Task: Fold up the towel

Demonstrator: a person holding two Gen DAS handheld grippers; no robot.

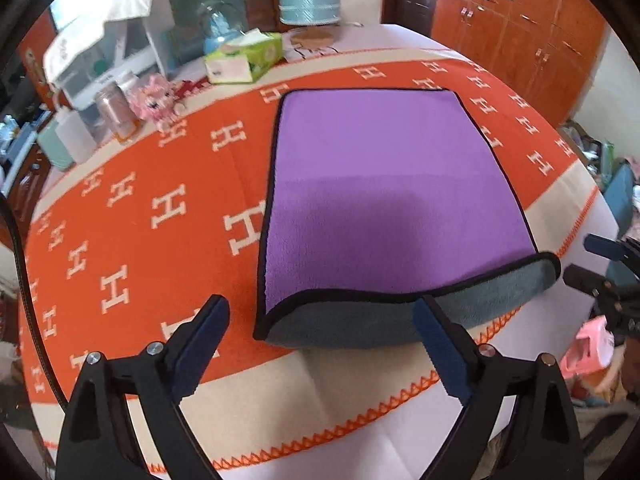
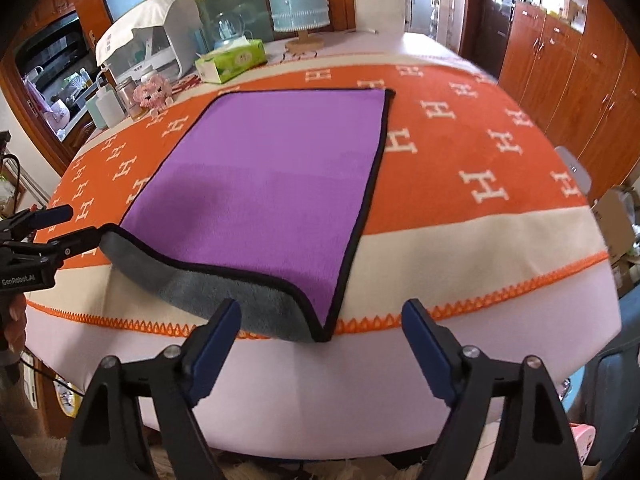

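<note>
A purple towel (image 1: 384,184) with a black hem and grey underside lies flat on the orange H-patterned cloth (image 1: 160,208); it also shows in the right wrist view (image 2: 272,176). Its near edge curls up and shows the grey side (image 1: 360,328) (image 2: 224,288). My left gripper (image 1: 320,344) is open and empty, just before the towel's near left corner. My right gripper (image 2: 320,344) is open and empty, just before the near right corner (image 2: 320,332). Each gripper shows at the other view's edge: the right one (image 1: 600,264), the left one (image 2: 52,232).
At the table's far side stand a green tissue box (image 2: 232,60), a blue-shaded lamp (image 2: 298,0), a white appliance (image 2: 148,40), bottles (image 2: 108,108) and a pink doll (image 2: 154,92). Wooden cabinets (image 2: 560,80) line the right wall. The table's front edge (image 2: 320,400) is right below the grippers.
</note>
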